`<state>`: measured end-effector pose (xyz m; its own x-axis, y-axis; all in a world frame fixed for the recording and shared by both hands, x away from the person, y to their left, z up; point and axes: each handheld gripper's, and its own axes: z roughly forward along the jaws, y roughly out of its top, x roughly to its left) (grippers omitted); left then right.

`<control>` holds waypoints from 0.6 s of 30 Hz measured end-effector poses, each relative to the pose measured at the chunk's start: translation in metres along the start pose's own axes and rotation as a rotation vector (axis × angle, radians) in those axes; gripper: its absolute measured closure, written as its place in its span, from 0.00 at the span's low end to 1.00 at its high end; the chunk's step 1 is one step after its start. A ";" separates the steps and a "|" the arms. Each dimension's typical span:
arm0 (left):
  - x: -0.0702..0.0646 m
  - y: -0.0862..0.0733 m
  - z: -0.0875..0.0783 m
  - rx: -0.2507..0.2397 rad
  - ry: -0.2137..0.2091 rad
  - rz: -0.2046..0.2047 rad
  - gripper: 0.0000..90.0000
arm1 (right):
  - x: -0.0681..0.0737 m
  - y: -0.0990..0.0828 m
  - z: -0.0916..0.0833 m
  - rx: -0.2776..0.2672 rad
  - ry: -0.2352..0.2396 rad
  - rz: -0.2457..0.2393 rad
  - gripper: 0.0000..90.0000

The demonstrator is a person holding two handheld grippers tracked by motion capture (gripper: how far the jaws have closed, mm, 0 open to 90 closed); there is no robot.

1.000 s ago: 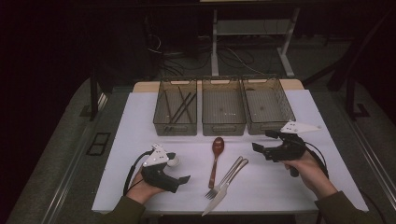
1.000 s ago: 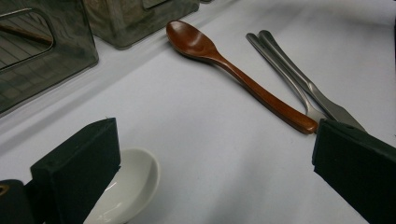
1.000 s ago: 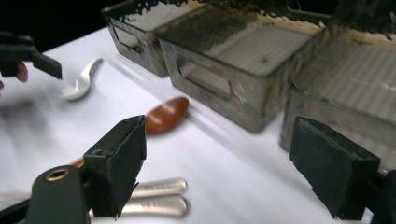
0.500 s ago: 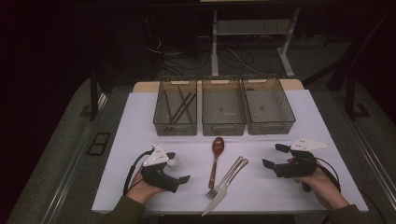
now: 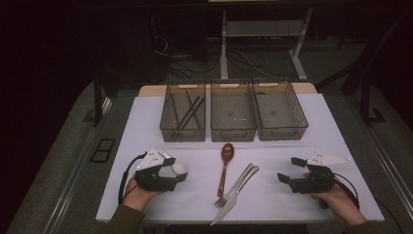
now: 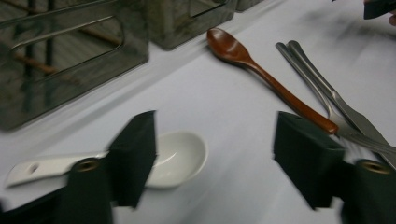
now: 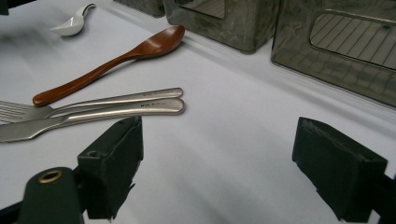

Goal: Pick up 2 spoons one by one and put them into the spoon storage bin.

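A white ceramic spoon (image 5: 180, 168) (image 6: 180, 156) lies on the white table sheet at the left. My left gripper (image 5: 176, 169) (image 6: 217, 161) straddles its bowl; its jaws have just been closing, and the spoon sits by one pad with a gap to the other. A brown wooden spoon (image 5: 225, 165) (image 6: 261, 74) (image 7: 107, 63) lies mid-table, with a metal fork (image 5: 234, 187) (image 7: 107, 99) and knife (image 5: 233, 200) (image 7: 93, 115) beside it. My right gripper (image 5: 290, 169) (image 7: 217, 168) hovers open over bare sheet to the right of them, holding nothing.
Three dark mesh bins stand in a row at the back: the left bin (image 5: 168, 124) holds chopsticks, the middle bin (image 5: 233, 132) and the right bin (image 5: 297, 124) look bare. The table's front edge runs just below both hands.
My right gripper has come down and back toward the near right of the table. My left gripper's jaws have narrowed around the white spoon's bowl.
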<state>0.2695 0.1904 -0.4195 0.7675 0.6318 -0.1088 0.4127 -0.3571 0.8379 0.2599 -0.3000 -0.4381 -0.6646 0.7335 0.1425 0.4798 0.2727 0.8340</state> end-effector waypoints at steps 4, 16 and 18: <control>0.009 -0.010 -0.010 0.034 -0.001 -0.034 0.63 | 0.001 0.000 0.001 0.008 0.003 -0.005 0.18; 0.013 -0.018 0.006 0.161 -0.032 -0.018 0.98 | 0.002 0.000 0.004 0.012 0.012 -0.004 0.18; 0.013 -0.018 0.010 0.169 -0.038 -0.019 0.98 | 0.002 -0.001 0.004 0.013 0.013 -0.002 0.18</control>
<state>0.2766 0.1983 -0.4411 0.7756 0.6140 -0.1463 0.5012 -0.4581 0.7342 0.2606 -0.2967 -0.4404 -0.6731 0.7246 0.1475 0.4854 0.2825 0.8274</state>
